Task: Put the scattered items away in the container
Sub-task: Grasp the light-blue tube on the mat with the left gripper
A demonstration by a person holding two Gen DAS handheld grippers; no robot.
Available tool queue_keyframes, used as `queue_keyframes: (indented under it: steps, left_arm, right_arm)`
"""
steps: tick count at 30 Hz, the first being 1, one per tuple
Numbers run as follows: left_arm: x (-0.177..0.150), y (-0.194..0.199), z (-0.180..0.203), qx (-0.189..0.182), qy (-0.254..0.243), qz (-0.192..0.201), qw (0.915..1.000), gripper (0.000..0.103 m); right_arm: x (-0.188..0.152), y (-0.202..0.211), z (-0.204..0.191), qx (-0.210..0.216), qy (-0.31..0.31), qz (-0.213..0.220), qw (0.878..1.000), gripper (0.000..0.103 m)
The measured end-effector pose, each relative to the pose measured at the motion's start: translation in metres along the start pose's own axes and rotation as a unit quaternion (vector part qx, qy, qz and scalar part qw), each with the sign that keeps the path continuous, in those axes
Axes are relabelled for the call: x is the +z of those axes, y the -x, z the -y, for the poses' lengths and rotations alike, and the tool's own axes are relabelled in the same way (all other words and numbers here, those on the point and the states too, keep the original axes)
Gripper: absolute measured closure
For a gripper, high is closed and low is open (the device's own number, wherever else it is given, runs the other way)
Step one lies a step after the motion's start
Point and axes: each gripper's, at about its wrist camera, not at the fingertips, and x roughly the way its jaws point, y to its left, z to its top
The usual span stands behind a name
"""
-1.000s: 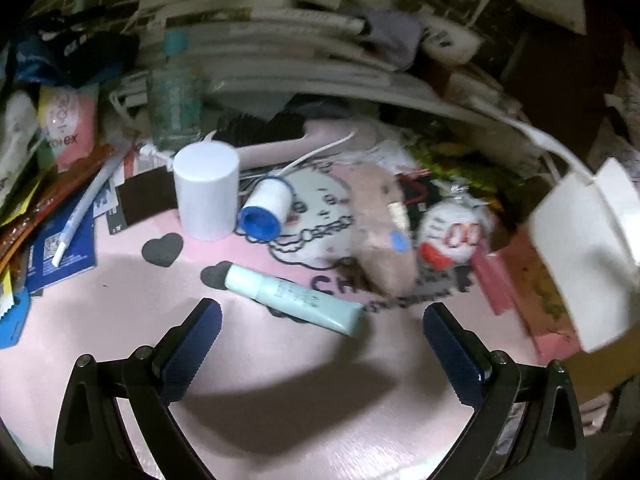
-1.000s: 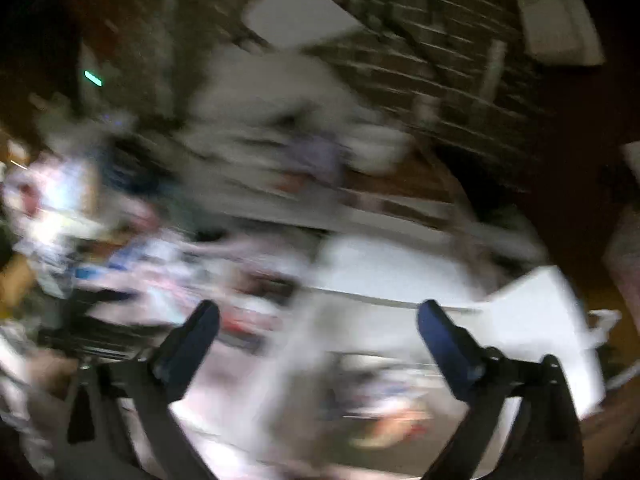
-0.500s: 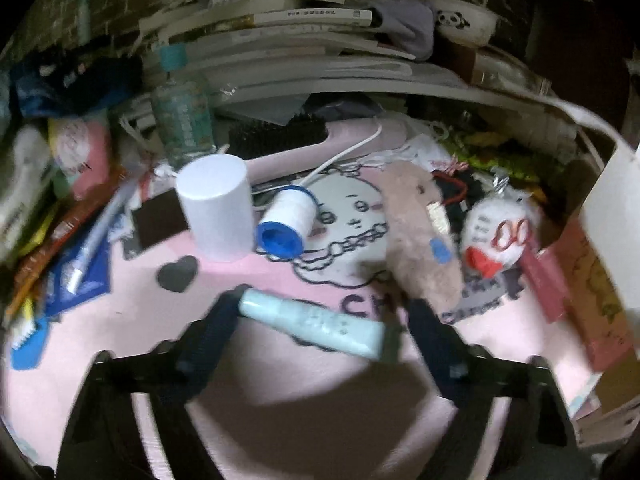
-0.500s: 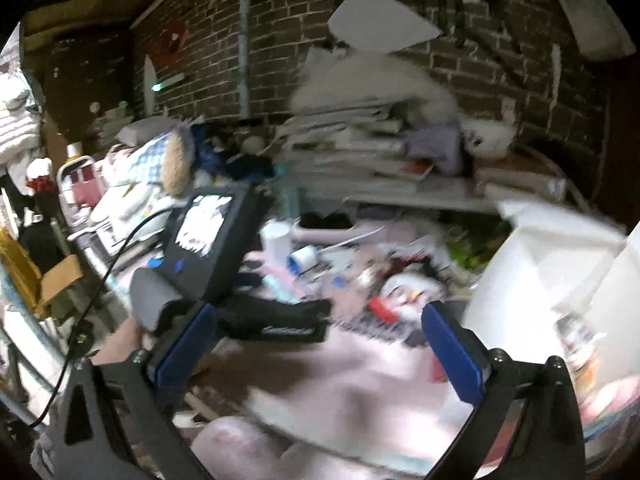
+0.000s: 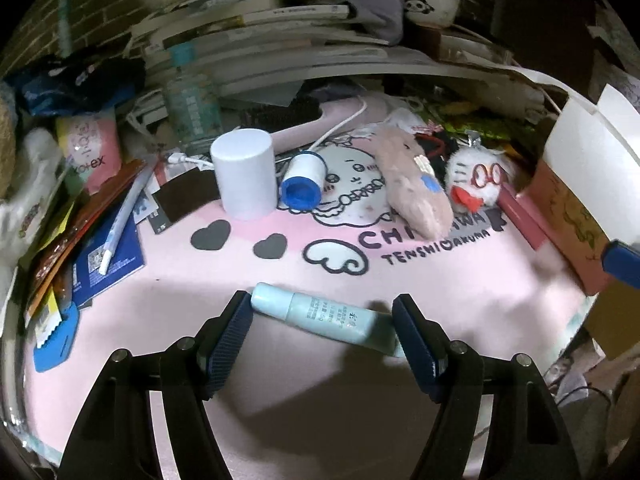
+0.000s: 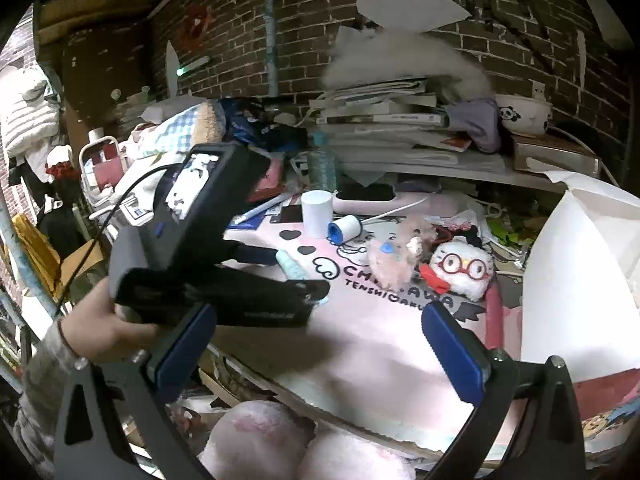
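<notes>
A mint-green tube [image 5: 328, 316] lies on the pink mat [image 5: 460, 280], lengthwise between the fingers of my left gripper [image 5: 320, 306]. The jaws are closing, and the blue pads touch the tube's cap end and its tail end. The right wrist view shows the same tube [image 6: 290, 264] under the black left gripper, which a hand [image 6: 100, 324] holds. My right gripper [image 6: 316, 314] hovers open over the mat's near edge with nothing between its fingers. The white container [image 6: 580, 280] stands open at the right, and it also shows as the white container [image 5: 592, 152] in the left wrist view.
Behind the tube stand a white cylinder [image 5: 244, 172], a blue-capped spool [image 5: 302, 184], a beige plush [image 5: 412, 192] and a white plush with red glasses [image 5: 480, 180]. Packets and a pen [image 5: 120, 220] crowd the left side. Stacked books [image 5: 280, 40] line the back.
The left gripper moved in over the tube and its jaws narrowed from wide open until they met the tube's ends. The right gripper swung down from the wall to the table.
</notes>
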Motion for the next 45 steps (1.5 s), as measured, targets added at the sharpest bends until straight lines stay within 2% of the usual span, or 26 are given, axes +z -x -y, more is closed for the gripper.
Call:
queue_keyframes:
  steps: [1, 3, 5, 7, 8, 9, 10, 13, 15, 18, 23, 26, 28, 30, 31, 34, 36, 39, 43, 45]
  left_arm:
    - [0.001, 0.0, 0.0, -0.001, 0.002, 0.003, 1.0, 0.039]
    - [0.002, -0.001, -0.001, -0.01, 0.012, 0.008, 0.9998, 0.065]
    - [0.003, -0.004, 0.0, -0.011, 0.012, 0.01, 0.9998, 0.066]
    - [0.005, -0.006, 0.004, -0.008, 0.0, 0.007, 0.9999, 0.059]
    - [0.005, -0.006, 0.006, -0.011, -0.007, 0.005, 0.9999, 0.043]
    - [0.005, -0.008, 0.007, -0.013, -0.014, 0.001, 0.9998, 0.02]
    - [0.005, -0.01, 0.008, -0.01, -0.022, -0.004, 0.9997, 0.011]
    - [0.002, -0.012, 0.009, 0.016, -0.019, -0.01, 0.9996, 0.009]
    - [0.0, -0.01, 0.009, 0.023, 0.006, -0.001, 0.9997, 0.009]
    - [-0.009, -0.005, 0.01, 0.056, 0.053, 0.025, 0.9967, 0.009]
    - [-0.027, 0.005, 0.016, 0.052, 0.085, 0.076, 0.9922, 0.009]
    - [-0.031, 0.005, 0.023, 0.06, 0.085, 0.091, 0.9904, 0.009]
    - [-0.031, 0.001, 0.029, 0.078, 0.081, 0.098, 0.9888, 0.013]
    - [-0.032, 0.002, 0.031, 0.105, 0.074, 0.104, 0.9863, 0.038]
    - [-0.032, 0.003, 0.031, 0.115, 0.07, 0.107, 0.9851, 0.045]
    - [-0.033, 0.004, 0.026, 0.115, 0.076, 0.114, 0.9839, 0.062]
    - [-0.034, 0.006, 0.021, 0.111, 0.074, 0.116, 0.9842, 0.077]
    - [-0.034, 0.01, 0.01, 0.091, 0.065, 0.113, 0.9873, 0.089]
    - [-0.034, 0.01, 0.008, 0.09, 0.048, 0.114, 0.9882, 0.086]
    - [-0.034, 0.009, 0.008, 0.067, 0.051, 0.118, 0.9894, 0.059]
  right_arm:
    - [0.0, -0.001, -0.001, 0.002, 0.001, -0.001, 1.0, 0.001]
    - [0.0, -0.002, -0.001, 0.007, -0.002, -0.002, 1.0, 0.001]
    - [-0.001, -0.004, -0.002, 0.009, -0.003, -0.007, 1.0, 0.001]
    - [-0.001, -0.005, -0.001, 0.01, -0.006, -0.009, 1.0, 0.001]
    - [-0.002, -0.005, 0.0, 0.01, -0.007, -0.01, 1.0, 0.001]
    - [-0.002, -0.005, 0.001, 0.01, -0.008, -0.011, 1.0, 0.001]
    - [-0.002, -0.006, 0.002, 0.011, -0.009, -0.013, 1.0, 0.001]
    - [-0.003, -0.007, 0.004, 0.012, -0.013, -0.015, 1.0, 0.001]
    - [-0.003, -0.007, 0.005, 0.012, -0.015, -0.016, 1.0, 0.001]
    - [-0.003, -0.008, 0.006, 0.016, -0.018, -0.017, 1.0, 0.001]
    - [-0.003, -0.003, 0.007, 0.035, -0.027, -0.005, 0.999, 0.0]
    - [-0.001, 0.011, 0.008, 0.03, -0.022, 0.028, 0.999, 0.001]
    - [0.002, 0.021, 0.01, 0.028, -0.029, 0.053, 0.998, 0.0]
    - [0.005, 0.031, 0.014, 0.012, -0.038, 0.084, 0.996, 0.001]
    - [0.007, 0.035, 0.017, 0.004, -0.044, 0.1, 0.994, 0.0]
    - [0.013, 0.039, 0.028, -0.002, -0.072, 0.115, 0.991, 0.0]
    - [0.015, 0.038, 0.036, 0.0, -0.092, 0.115, 0.989, 0.0]
    - [0.015, 0.038, 0.04, -0.001, -0.098, 0.115, 0.989, 0.0]
    - [0.013, 0.038, 0.035, 0.0, -0.088, 0.115, 0.99, 0.0]
    - [0.013, 0.038, 0.033, 0.0, -0.084, 0.115, 0.99, 0.001]
